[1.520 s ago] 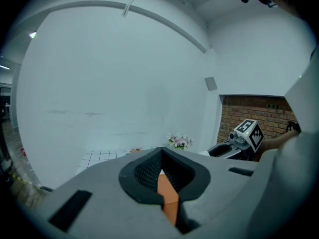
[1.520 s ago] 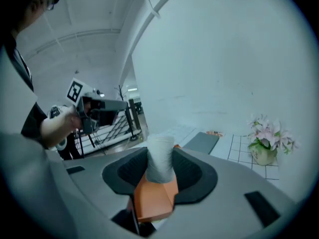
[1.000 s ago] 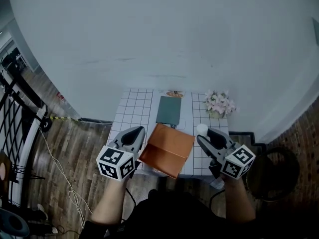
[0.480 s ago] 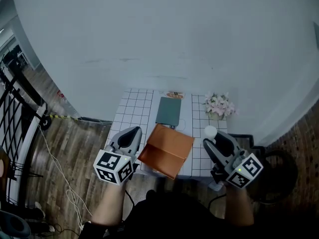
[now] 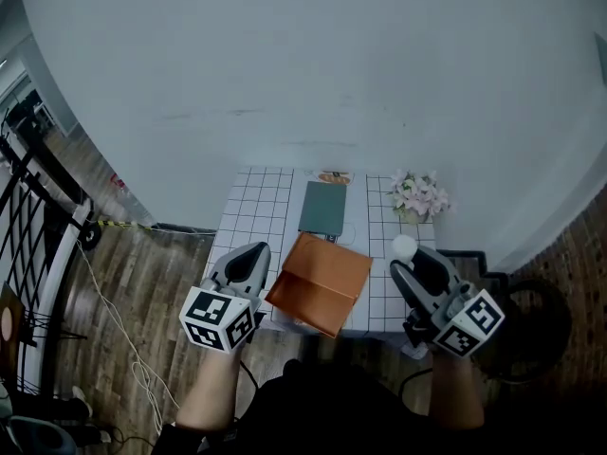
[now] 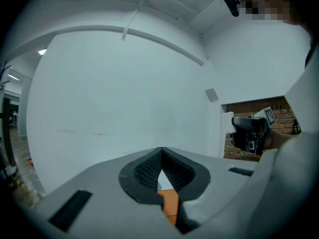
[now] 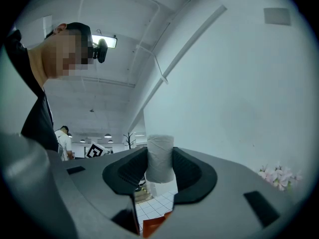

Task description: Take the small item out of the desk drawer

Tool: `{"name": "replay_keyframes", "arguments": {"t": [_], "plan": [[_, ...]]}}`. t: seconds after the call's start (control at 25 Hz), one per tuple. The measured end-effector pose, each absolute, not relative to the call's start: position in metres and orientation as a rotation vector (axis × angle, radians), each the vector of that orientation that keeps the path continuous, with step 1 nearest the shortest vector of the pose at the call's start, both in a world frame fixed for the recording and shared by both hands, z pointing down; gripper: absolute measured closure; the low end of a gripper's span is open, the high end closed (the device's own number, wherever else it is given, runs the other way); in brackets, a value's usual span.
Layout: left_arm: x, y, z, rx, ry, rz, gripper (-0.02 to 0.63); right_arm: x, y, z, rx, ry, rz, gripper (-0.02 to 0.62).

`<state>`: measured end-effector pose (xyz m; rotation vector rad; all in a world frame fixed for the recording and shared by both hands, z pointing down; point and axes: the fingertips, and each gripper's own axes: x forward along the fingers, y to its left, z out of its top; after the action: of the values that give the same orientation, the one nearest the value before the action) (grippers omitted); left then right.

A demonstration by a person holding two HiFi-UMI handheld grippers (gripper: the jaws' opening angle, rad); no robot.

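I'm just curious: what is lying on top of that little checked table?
On the table: a dark green flat pad, pink flowers, and an orange-brown slab over its front. Whatever lies beneath that slab is hidden.

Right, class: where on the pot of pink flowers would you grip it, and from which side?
Grip the pot by its body, low under the pink flowers, with jaws level, coming from the front. It stands upright by the right edge of the desk, and the blooms spread over its top, so coming down from above would probably crush them.

Even cool daylight, strong fisheye distortion
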<state>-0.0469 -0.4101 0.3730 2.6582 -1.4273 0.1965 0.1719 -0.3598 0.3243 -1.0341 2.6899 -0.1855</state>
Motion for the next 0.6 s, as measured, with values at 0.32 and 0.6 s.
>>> {"name": "replay_keyframes", "arguments": {"t": [0.32,0.6], "plan": [[-0.049,-0.411,0.372,2.662,-1.411,0.192,0.601,0.167,-0.36,0.335,-1.033,2.689,-0.24,0.437],[-0.046,-0.413,0.378,2.661,-1.393,0.195,0.601,0.164,-0.363,0.342,-1.035,2.708,-0.252,0.437]]}}
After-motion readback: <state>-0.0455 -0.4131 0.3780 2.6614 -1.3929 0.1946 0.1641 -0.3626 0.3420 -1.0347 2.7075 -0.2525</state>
